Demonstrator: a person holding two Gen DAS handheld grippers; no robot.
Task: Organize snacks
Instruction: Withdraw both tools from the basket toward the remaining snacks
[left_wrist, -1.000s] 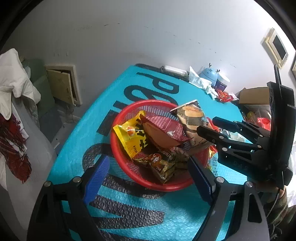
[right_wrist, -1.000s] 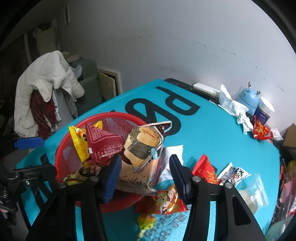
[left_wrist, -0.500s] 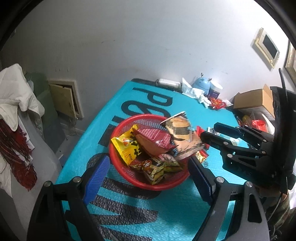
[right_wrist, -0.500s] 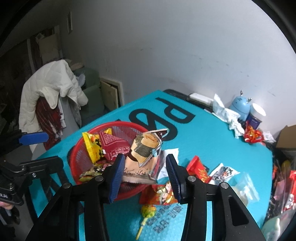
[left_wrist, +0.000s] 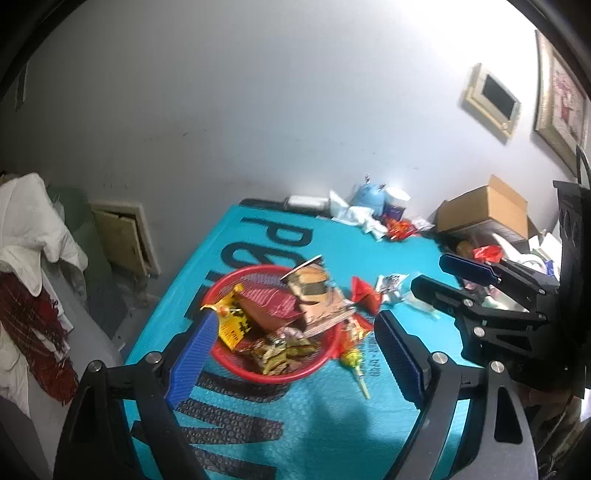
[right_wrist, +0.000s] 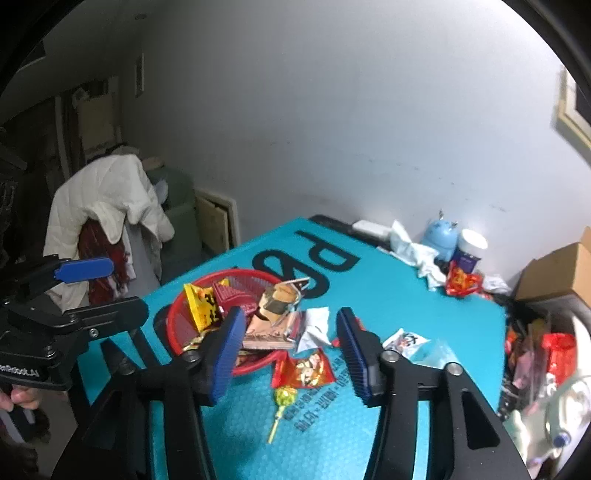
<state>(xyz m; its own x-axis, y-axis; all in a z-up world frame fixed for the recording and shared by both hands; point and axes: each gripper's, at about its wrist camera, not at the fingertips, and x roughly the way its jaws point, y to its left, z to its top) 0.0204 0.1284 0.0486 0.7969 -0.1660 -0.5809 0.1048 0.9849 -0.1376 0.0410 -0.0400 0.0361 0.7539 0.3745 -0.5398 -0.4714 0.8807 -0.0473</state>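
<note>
Most snacks sit piled in the red basket (right_wrist: 177, 325) for sorting, others loose beside it, while the left gripper (left_wrist: 295, 354) hangs wide and empty and the right gripper (right_wrist: 288, 350), grasping nothing, is spreading its jaws.

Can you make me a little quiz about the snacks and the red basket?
1. True or false: the lollipop is inside the red basket.
2. What does the left gripper hold? A) a yellow packet B) nothing C) the lollipop
3. Fill in: the red basket stands on a ____-coloured table mat.

Key:
1. False. It lies on the mat, beside the basket.
2. B. Its jaws stand wide with nothing between them. The right gripper is empty too, its jaws opening.
3. Blue (turquoise).
</note>
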